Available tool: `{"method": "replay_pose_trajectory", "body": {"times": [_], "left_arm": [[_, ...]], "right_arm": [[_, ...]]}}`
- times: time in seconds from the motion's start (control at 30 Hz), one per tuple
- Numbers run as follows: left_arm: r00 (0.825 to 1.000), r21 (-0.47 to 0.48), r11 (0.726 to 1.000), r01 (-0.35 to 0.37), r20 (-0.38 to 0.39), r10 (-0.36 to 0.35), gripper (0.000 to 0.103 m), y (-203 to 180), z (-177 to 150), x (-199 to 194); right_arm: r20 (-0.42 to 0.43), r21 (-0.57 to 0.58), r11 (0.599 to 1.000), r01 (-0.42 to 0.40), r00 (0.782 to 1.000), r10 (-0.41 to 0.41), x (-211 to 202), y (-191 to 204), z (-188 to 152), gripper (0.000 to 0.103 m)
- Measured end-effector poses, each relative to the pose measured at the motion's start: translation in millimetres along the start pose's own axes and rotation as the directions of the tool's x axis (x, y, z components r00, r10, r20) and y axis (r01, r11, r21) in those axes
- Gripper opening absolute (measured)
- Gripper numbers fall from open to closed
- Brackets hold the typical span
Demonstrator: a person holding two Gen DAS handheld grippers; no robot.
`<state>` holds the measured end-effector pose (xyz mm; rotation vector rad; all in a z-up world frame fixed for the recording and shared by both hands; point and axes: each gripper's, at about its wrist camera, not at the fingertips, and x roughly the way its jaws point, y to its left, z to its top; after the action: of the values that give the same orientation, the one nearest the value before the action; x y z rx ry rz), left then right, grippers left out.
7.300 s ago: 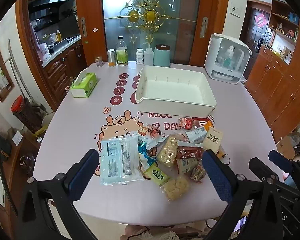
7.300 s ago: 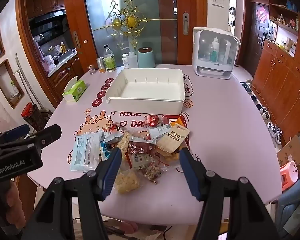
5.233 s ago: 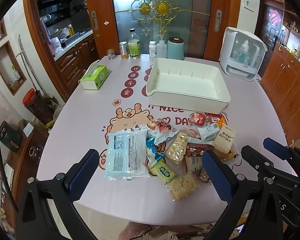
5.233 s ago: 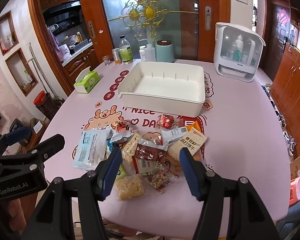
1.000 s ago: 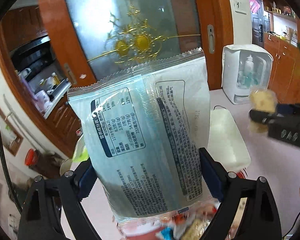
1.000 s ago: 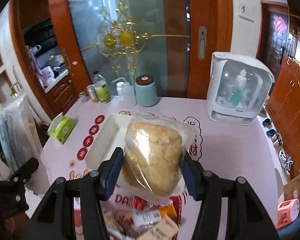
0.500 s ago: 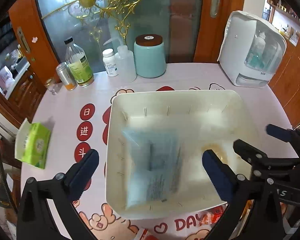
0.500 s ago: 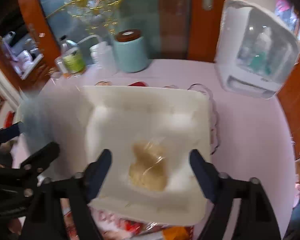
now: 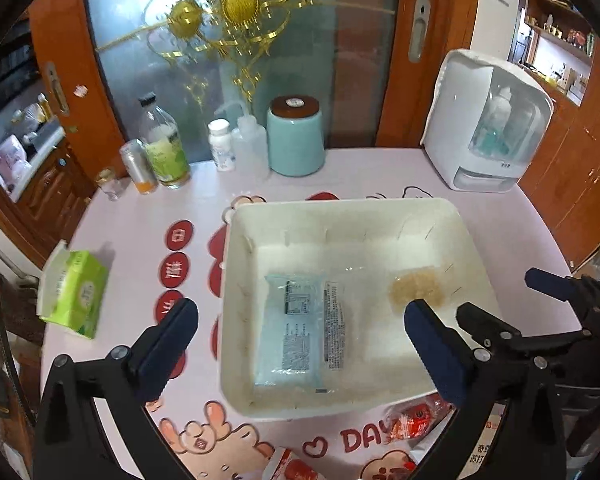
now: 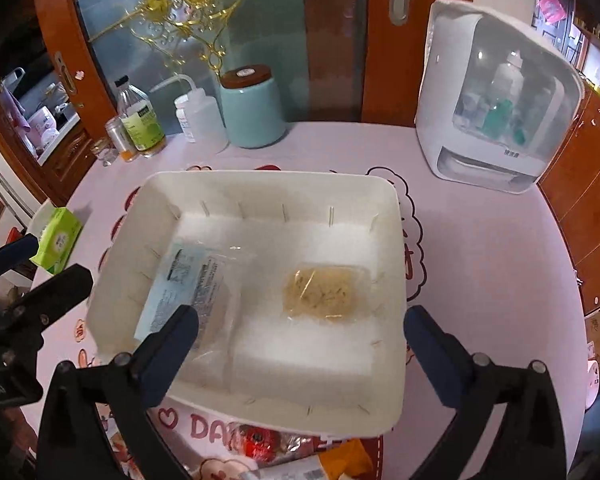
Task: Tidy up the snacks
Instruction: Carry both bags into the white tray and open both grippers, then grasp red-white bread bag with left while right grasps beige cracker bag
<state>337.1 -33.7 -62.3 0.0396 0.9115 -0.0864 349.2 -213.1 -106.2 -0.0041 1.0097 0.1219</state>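
Observation:
A white bin (image 9: 236, 280) (image 10: 392, 280) stands on the pink table. A pale blue flat packet (image 9: 300, 336) (image 10: 188, 288) lies in its left half. A clear bag of beige snack (image 9: 418, 290) (image 10: 324, 288) lies in its right half. My left gripper (image 9: 300, 348) is open and empty, above the bin's near side. My right gripper (image 10: 300, 348) is open and empty, above the bin's near edge; it also shows in the left wrist view (image 9: 540, 312). Some loose snacks, among them a red packet (image 9: 416, 420) (image 10: 260, 442), lie in front of the bin.
A green tissue box (image 9: 74, 292) (image 10: 58, 240) lies left of the bin. Bottles (image 9: 162, 144), a teal jar (image 9: 296, 136) (image 10: 252, 108) and a white appliance (image 9: 488, 120) (image 10: 496, 96) stand at the table's far edge, before a glass door.
One second ago each gripper was shut on a snack held up in the air. Both have since opened, and the blue packet and beige bag now lie in the bin.

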Motion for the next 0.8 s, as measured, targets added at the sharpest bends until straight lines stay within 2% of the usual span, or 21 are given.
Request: {"method": "replay_pose_trajectory", "body": {"times": [0.27, 0.4, 0.53, 0.67, 0.8], "left_arm": [[0.998, 0.022, 1.000, -0.009, 0.057, 0.007, 0.103, -4.0, -16.9, -79.0], [0.996, 0.022, 0.999, -0.025, 0.086, 0.023, 0.103, -5.3, -30.3, -122.5], [0.990, 0.006, 0.998, -0.060, 0.128, 0.058, 0.103, -3.6, -50.7, -162.2], [0.983, -0.014, 0.996, -0.092, 0.159, 0.093, 0.103, -3.2, -74.0, -190.6], [0.992, -0.034, 0.999, -0.029, 0.122, 0.033, 0.103, -1.0, -99.7, -200.0]], "right_arm": [[0.074, 0.006, 0.996, -0.091, 0.993, 0.091, -66.1, 3.0, -13.8, 0.103], [0.131, -0.035, 0.994, -0.102, 0.986, 0.106, -105.3, 6.7, -27.5, 0.103], [0.138, -0.068, 0.987, -0.147, 0.978, 0.155, -136.1, 7.3, -44.2, 0.103], [0.139, -0.103, 0.984, -0.143, 0.978, 0.157, -158.1, 5.0, -67.2, 0.103], [0.133, -0.108, 0.984, -0.142, 0.979, 0.156, -170.9, -2.3, -91.9, 0.103]]}}
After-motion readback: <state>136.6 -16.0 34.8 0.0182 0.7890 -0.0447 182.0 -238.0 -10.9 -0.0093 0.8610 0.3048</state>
